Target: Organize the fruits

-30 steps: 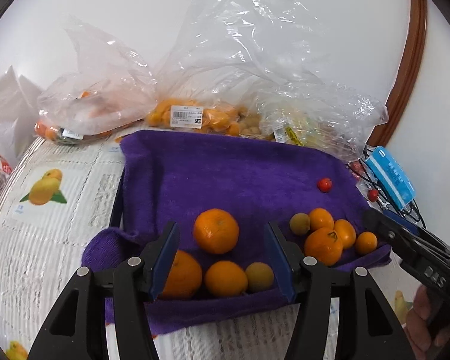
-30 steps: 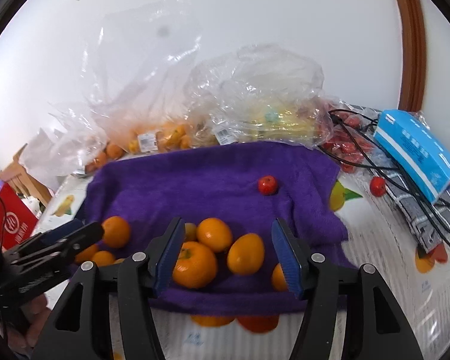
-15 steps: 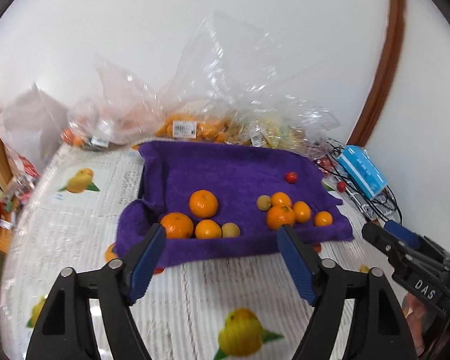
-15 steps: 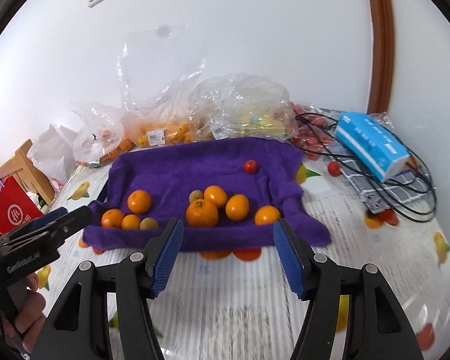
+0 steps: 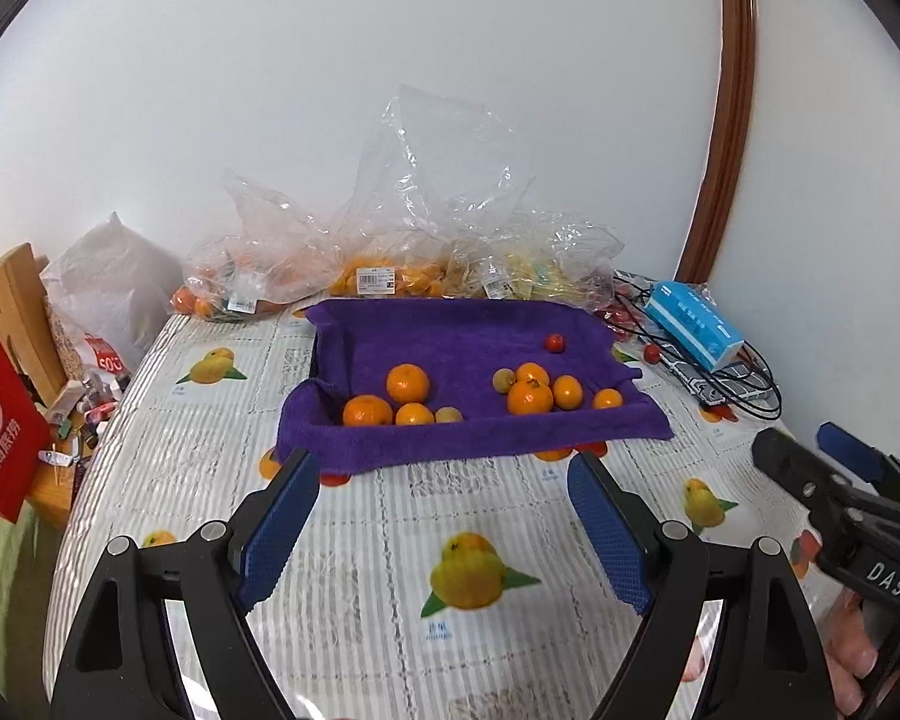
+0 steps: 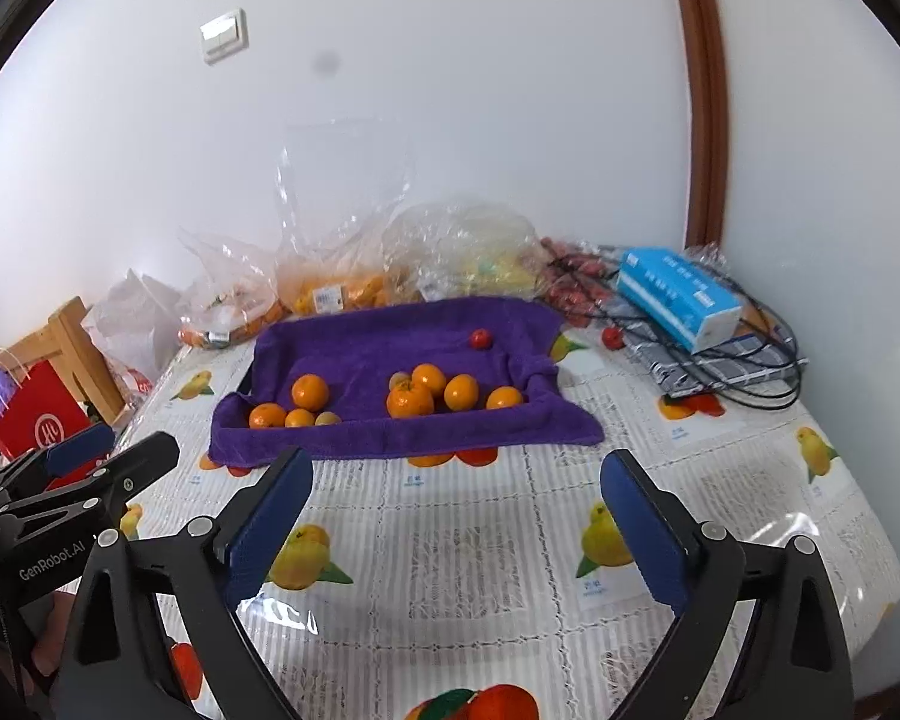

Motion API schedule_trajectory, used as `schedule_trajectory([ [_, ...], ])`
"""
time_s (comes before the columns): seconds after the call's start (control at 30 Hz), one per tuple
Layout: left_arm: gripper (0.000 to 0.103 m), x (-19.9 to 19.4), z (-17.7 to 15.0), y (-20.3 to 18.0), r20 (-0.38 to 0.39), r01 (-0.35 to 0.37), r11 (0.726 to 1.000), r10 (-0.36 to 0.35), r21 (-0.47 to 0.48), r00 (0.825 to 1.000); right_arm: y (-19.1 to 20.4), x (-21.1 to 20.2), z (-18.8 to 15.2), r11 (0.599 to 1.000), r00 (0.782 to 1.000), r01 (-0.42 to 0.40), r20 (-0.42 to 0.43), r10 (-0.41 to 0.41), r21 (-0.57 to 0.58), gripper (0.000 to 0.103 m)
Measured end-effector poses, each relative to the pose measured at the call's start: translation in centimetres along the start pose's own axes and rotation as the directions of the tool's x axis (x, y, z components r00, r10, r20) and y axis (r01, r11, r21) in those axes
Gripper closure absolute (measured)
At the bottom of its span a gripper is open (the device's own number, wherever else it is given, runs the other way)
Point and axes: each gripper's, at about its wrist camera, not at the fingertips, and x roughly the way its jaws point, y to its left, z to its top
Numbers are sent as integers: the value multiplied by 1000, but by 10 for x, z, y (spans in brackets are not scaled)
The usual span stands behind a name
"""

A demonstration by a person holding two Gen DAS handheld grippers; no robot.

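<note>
Retreat from the fruit: left gripper (image 5: 444, 525) and right gripper (image 6: 453, 531) now pulled back and raised over the fruit-printed tablecloth (image 5: 390, 540), well apart from the purple towel (image 5: 450, 330) that filled both views a second ago. Jaws just opened wide on both, nothing between the blue textured pads, nothing held. Two neat clusters on the towel: oranges at left (image 5: 408, 383), a second group at right (image 5: 530, 396), one small red fruit (image 5: 554, 342) lying apart behind them. By the look of it, sorting done or nearly so. Soft, plush, rumpled towel with raised edges; round, glossy, firm-skinned citrus; crinkled clear plastic bags (image 5: 426, 222) of more fruit against the wall; smooth, shiny tablecloth.
</note>
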Motion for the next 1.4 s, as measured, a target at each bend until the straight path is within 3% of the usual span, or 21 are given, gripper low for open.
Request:
schedule_trajectory([
  [0.43, 16, -22, -3, -1, 18, -1, 1000, 1, 6, 1000, -1, -30, -3, 999, 999, 35, 15, -35, -2, 2],
  [1.4, 16, -26, -2, 0, 27, -6, 1000, 5, 2, 1000, 1, -31, -6, 999, 999, 50, 5, -50, -12, 2],
])
